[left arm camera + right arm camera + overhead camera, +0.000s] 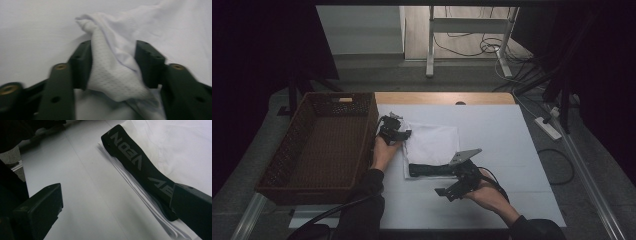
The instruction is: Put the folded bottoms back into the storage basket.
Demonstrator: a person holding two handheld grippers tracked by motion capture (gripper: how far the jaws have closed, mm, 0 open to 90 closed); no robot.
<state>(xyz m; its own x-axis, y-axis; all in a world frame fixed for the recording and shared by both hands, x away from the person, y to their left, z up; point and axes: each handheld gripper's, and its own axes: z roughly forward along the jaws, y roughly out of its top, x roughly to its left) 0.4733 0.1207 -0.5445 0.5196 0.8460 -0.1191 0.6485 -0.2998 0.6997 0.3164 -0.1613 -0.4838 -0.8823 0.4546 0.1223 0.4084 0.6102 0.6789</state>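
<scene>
A recording lab or studio: black curtains point(257, 50) flank a white-topped work table point(512, 150), loose cables point(492, 47) and a white power strip point(548, 127) lie on grey carpet (dimly lit).

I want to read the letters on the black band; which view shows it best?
The right gripper view: the black band lies close, its grey letters sharp. The high view shows it small, a dark strip on the white cloth. The left gripper view has white cloth.

Brown wicker basket point(319, 145) (left of table), power strip point(548, 127) on floor
</scene>
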